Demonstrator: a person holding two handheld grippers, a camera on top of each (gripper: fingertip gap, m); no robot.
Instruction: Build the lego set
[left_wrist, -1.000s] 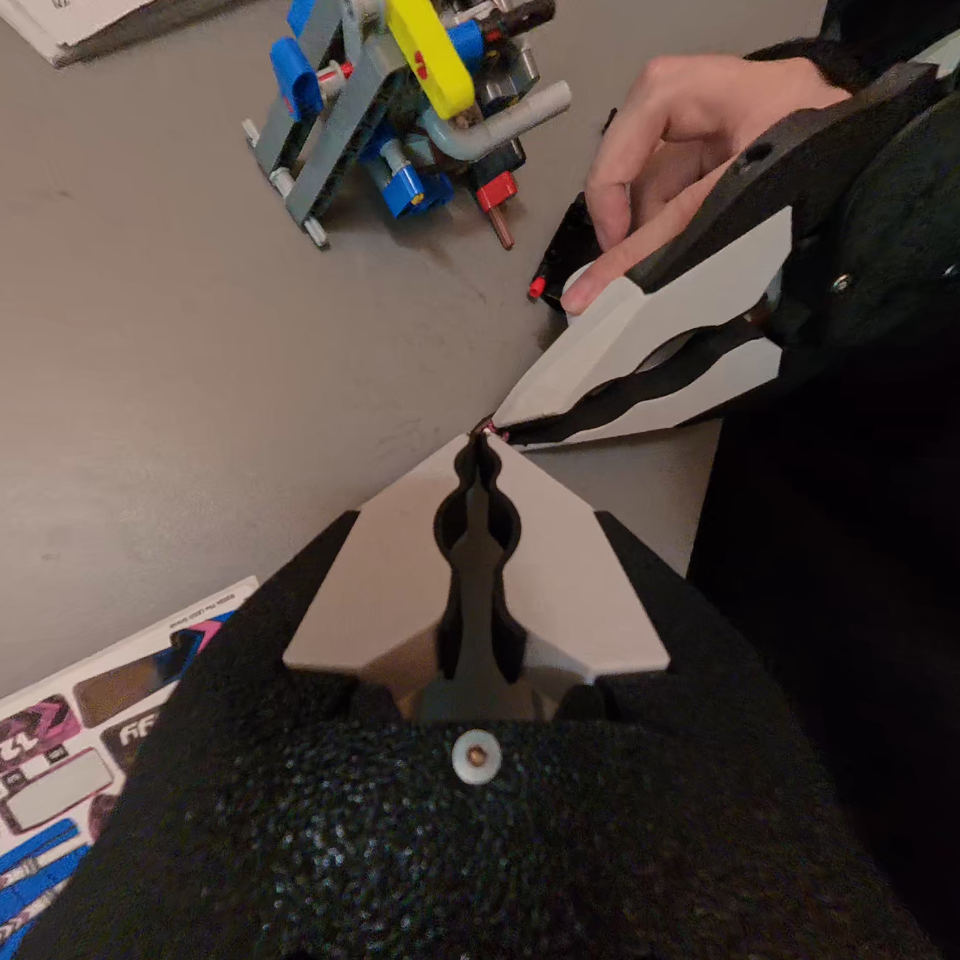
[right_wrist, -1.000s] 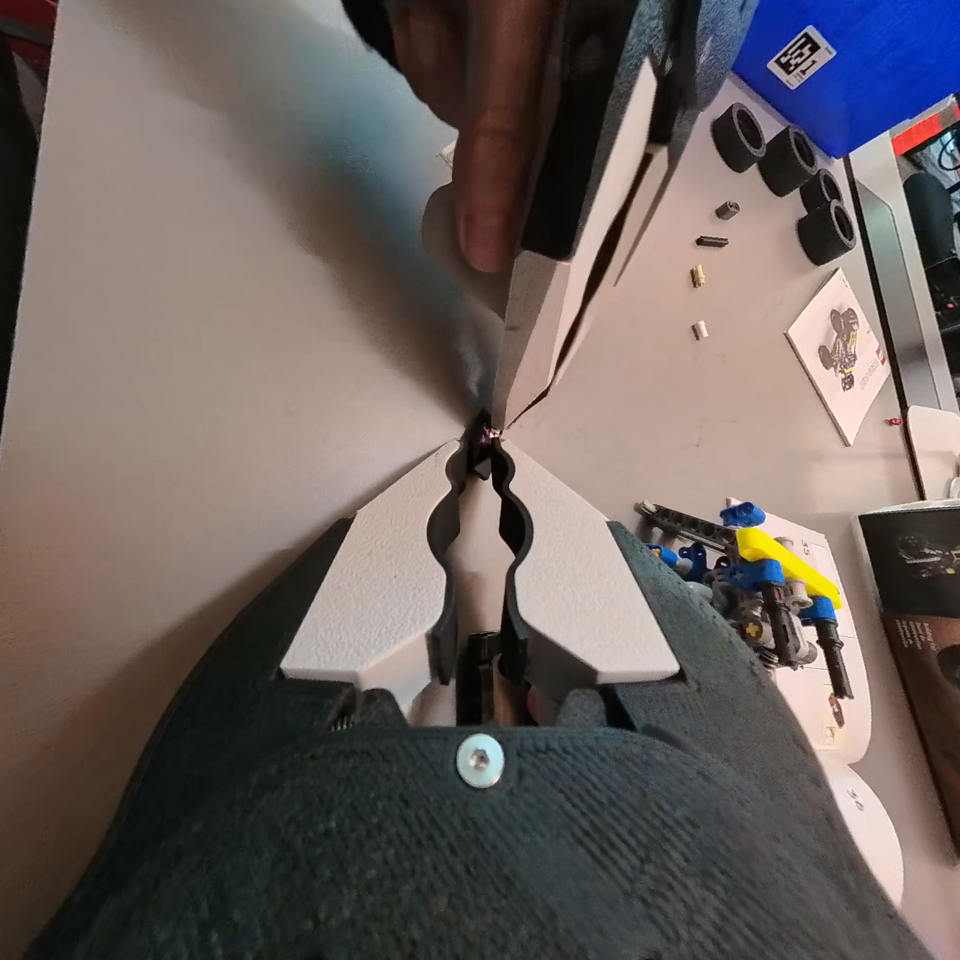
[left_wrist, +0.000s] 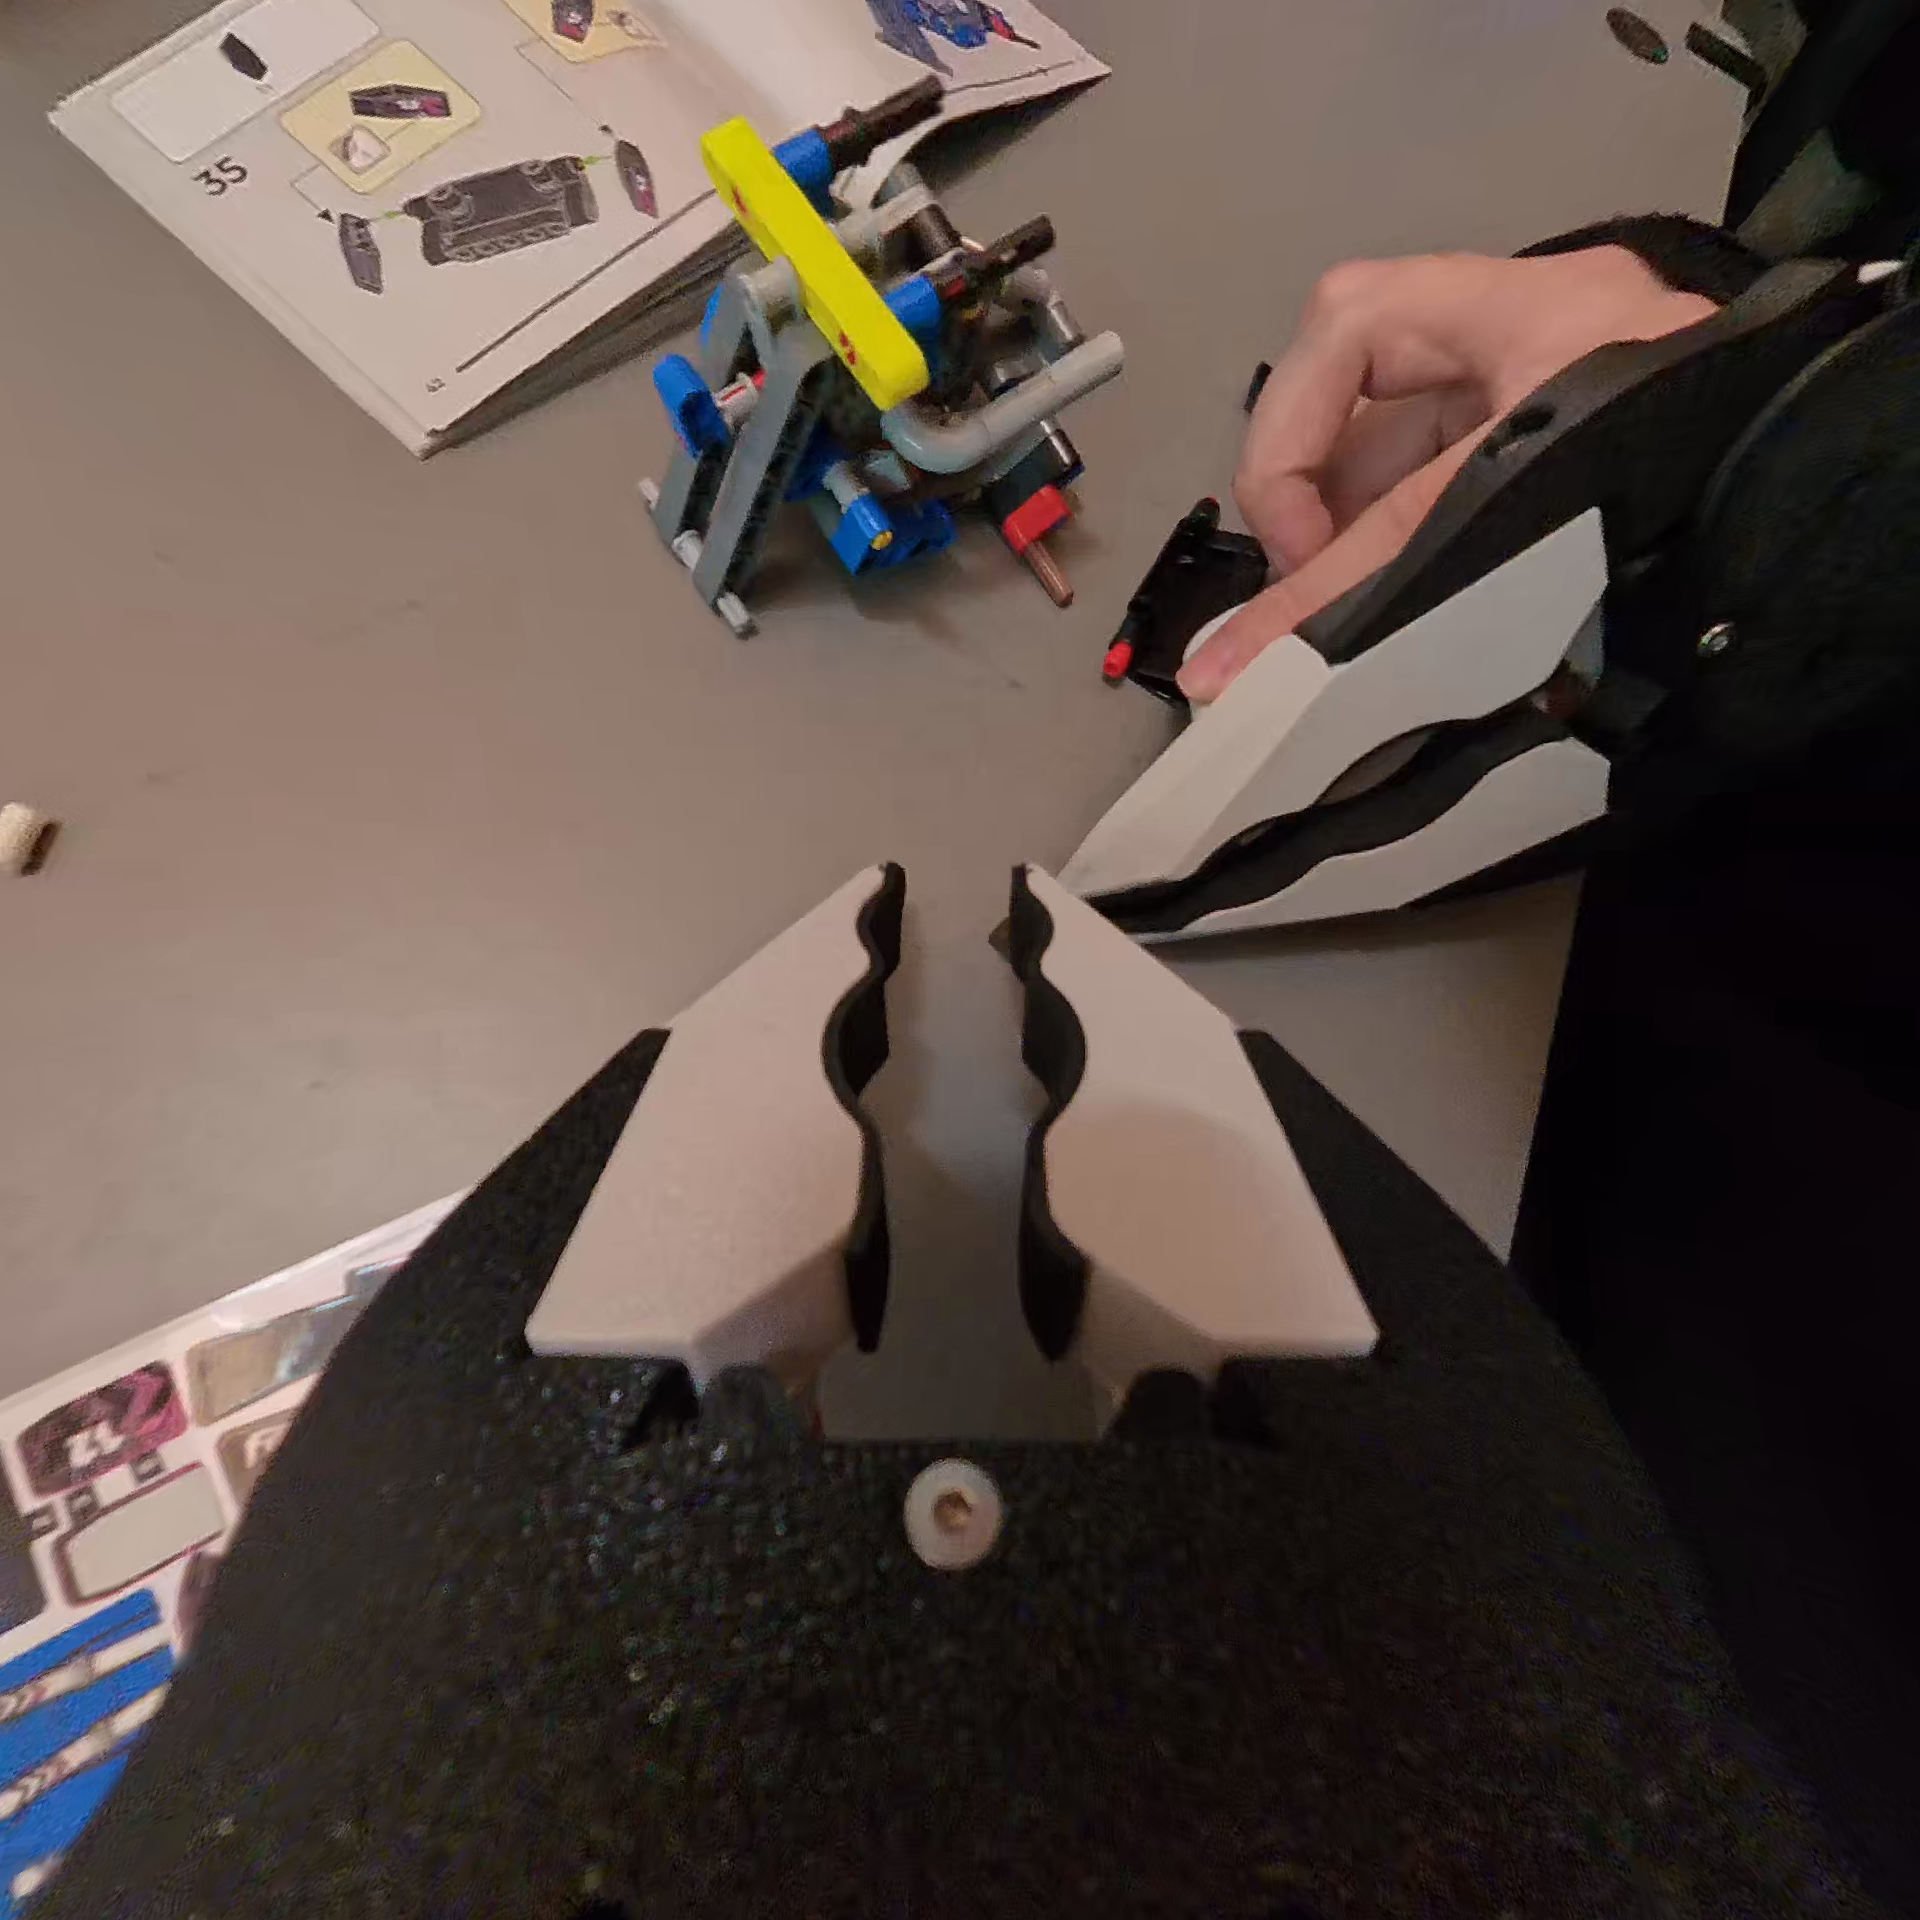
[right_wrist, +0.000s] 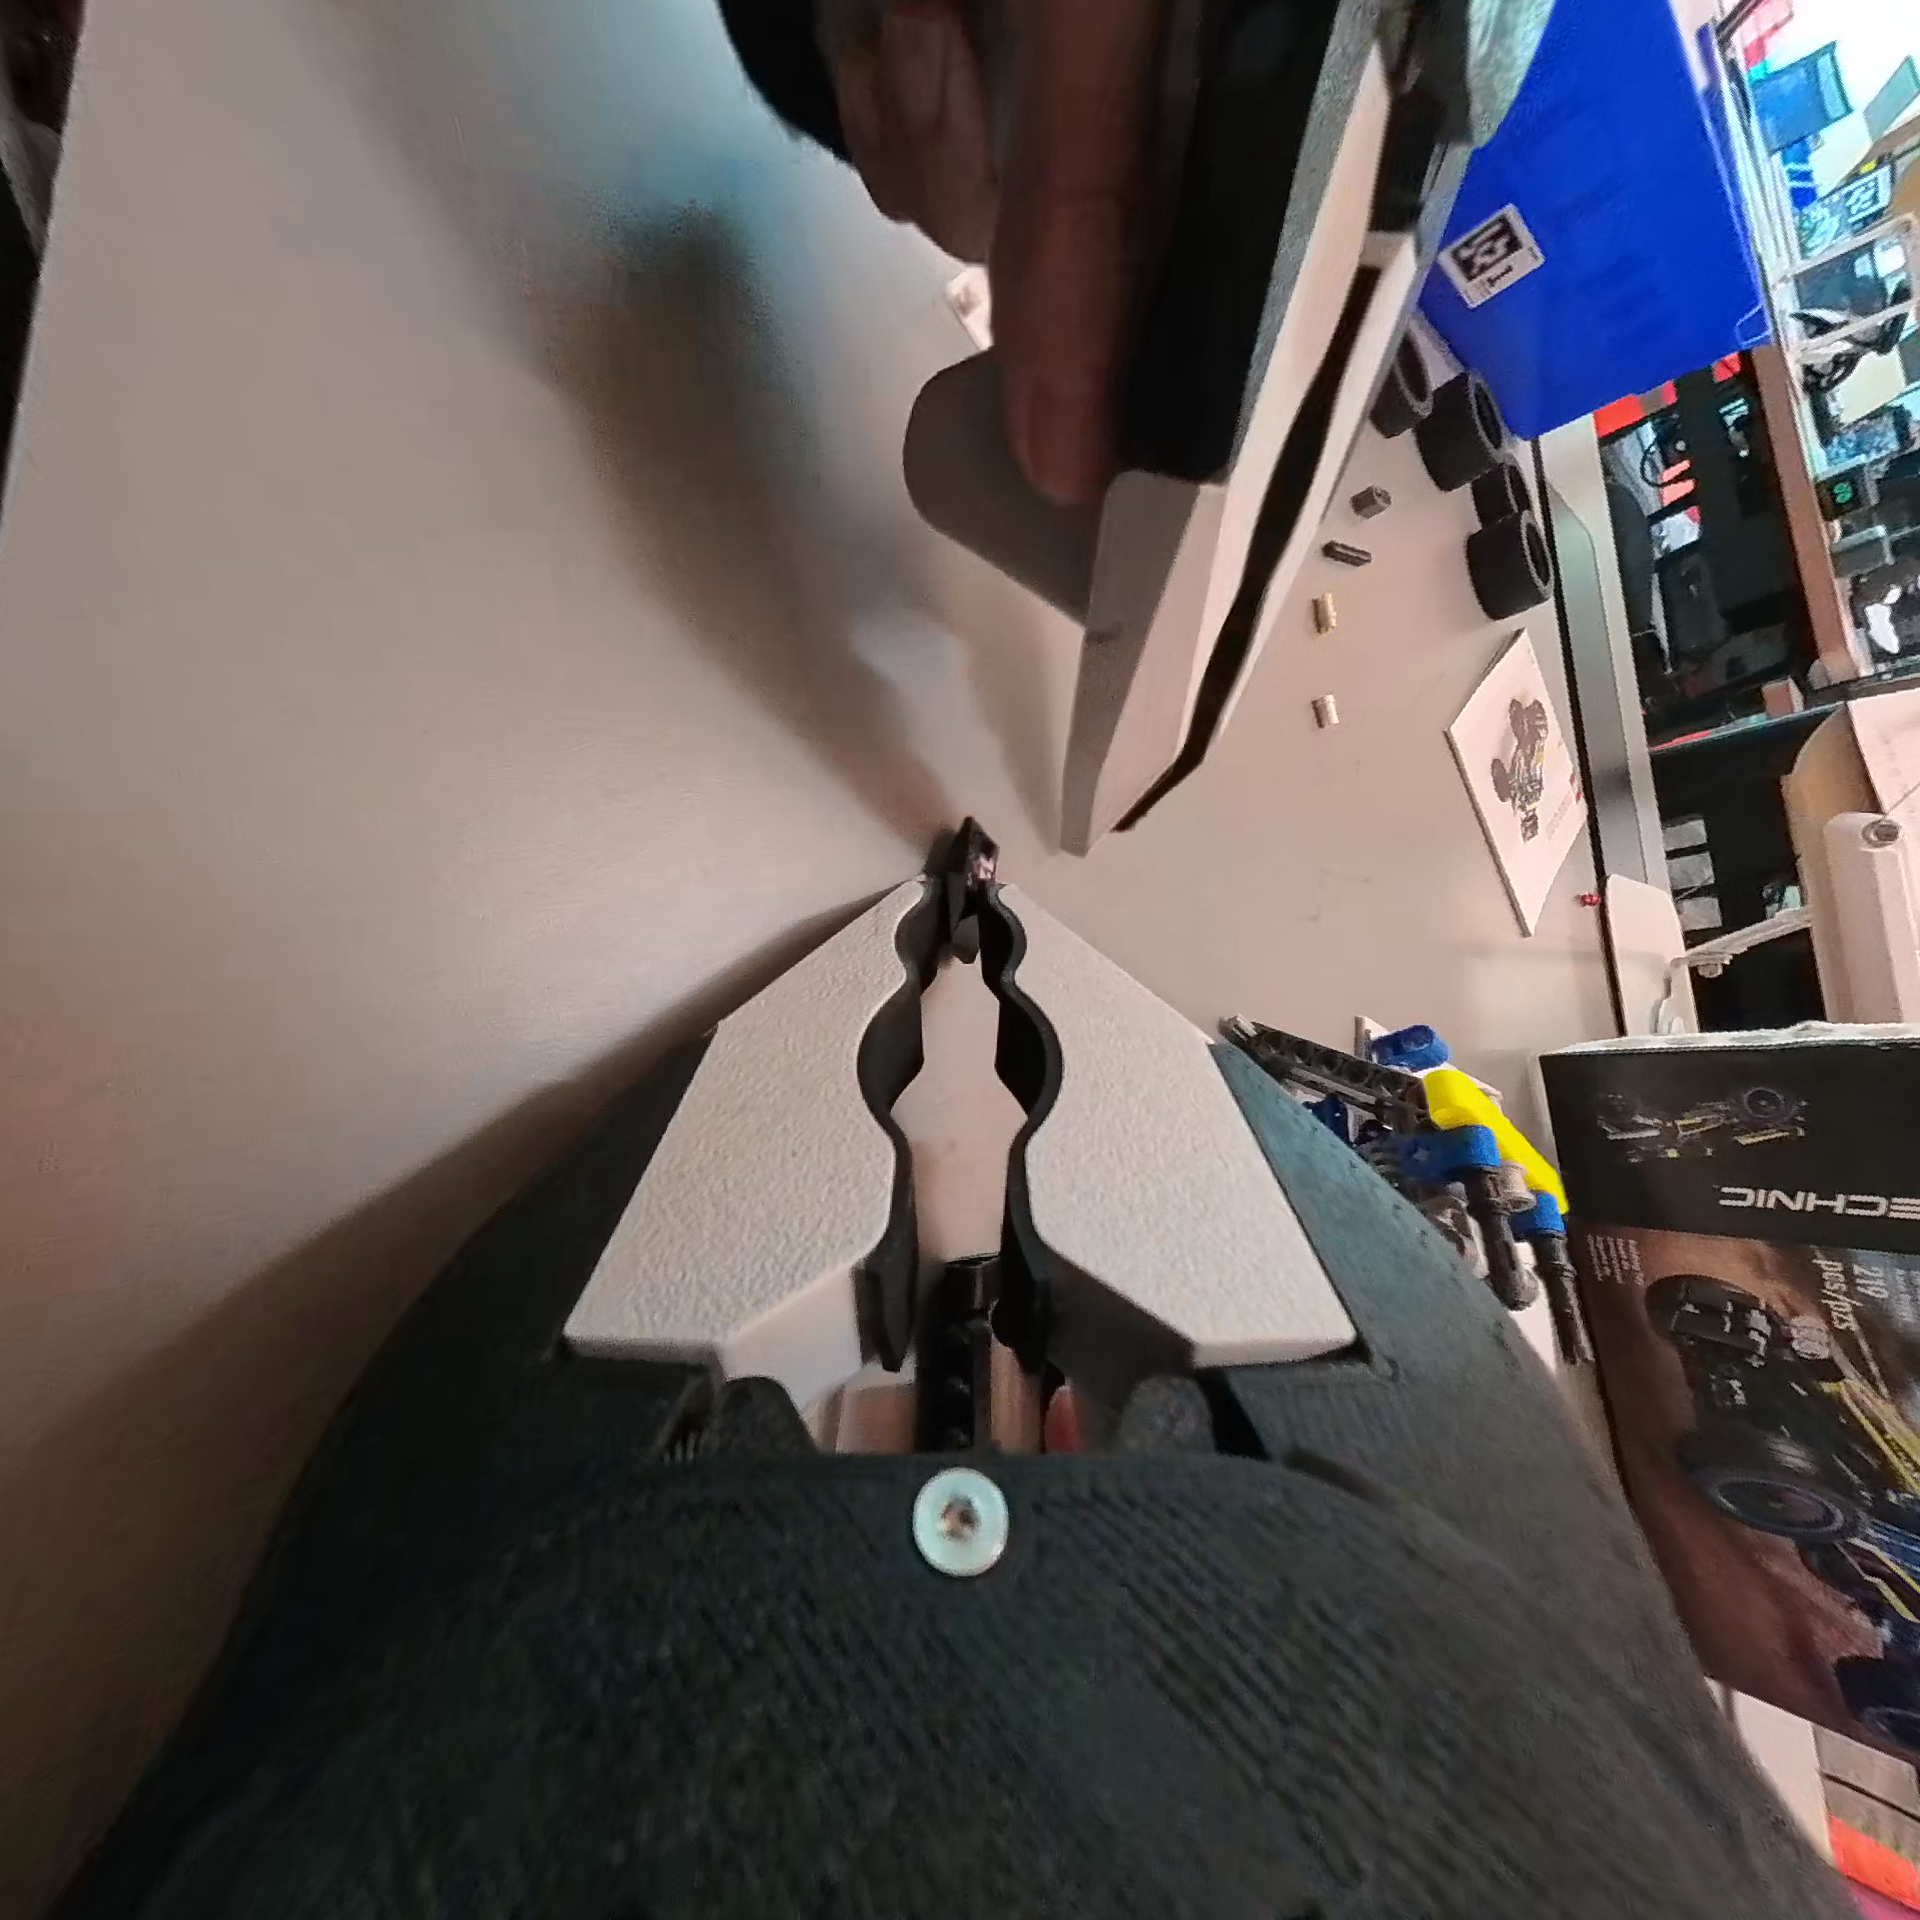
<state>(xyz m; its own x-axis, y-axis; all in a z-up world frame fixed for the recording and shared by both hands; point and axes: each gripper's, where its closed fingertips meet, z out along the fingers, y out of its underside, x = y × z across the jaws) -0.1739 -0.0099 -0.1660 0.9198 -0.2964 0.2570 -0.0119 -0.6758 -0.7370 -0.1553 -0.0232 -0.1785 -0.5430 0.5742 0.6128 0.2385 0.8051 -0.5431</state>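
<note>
You are holding your left tongs (left_wrist: 956, 883) apart with nothing between them, just beside your right tongs (right_wrist: 971, 894), which are pinching a small black piece (right_wrist: 971, 847) at their tips. On the grey table (left_wrist: 364, 779) a half-built toy model (left_wrist: 862, 395) and an open booklet (left_wrist: 416, 208) are lying beyond, with black tyres (right_wrist: 1496, 551) and a blue bin (right_wrist: 1600, 208) sitting farther off

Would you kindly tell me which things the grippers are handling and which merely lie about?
At the grippers: right gripper, shut on a small black piece; left gripper, open, empty, beside it.
Lying about: model, booklet, sticker sheet, tyres, box, tan pin.
</note>
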